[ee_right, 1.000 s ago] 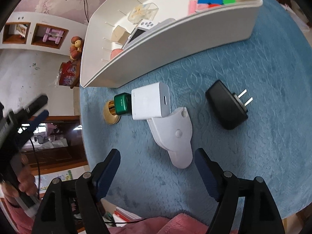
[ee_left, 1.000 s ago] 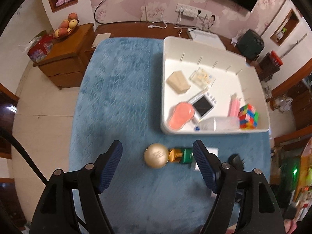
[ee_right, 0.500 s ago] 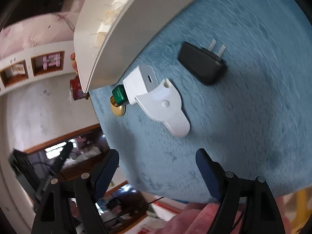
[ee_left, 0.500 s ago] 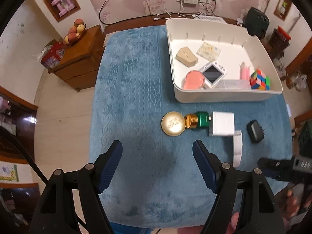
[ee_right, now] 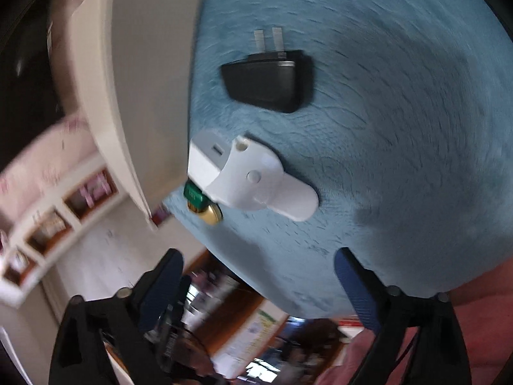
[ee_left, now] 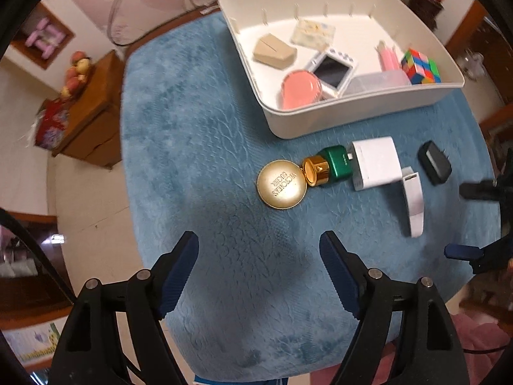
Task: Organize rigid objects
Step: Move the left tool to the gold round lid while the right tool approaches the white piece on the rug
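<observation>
Left wrist view: left gripper (ee_left: 259, 250) hanging jaws apart over blue plush counter (ee_left: 198, 134), nothing between them. Ahead, in a row: round gold compact (ee_left: 282, 183), green gold-capped bottle (ee_left: 330, 167), white square charger (ee_left: 376, 163), white curved plastic piece (ee_left: 413, 203), black plug adapter (ee_left: 434, 162). Five loose items. Only here: inside of white plastic bin (ee_left: 352, 114), six items, among them multicoloured puzzle cube (ee_left: 420, 65) and pink round case (ee_left: 301, 89).

Right wrist view, blurred: right gripper (ee_right: 258, 284) jaws just been opening, wide apart, empty. Adapter prongs visible. Bin contents hidden behind its wall. Compact a mere sliver.
</observation>
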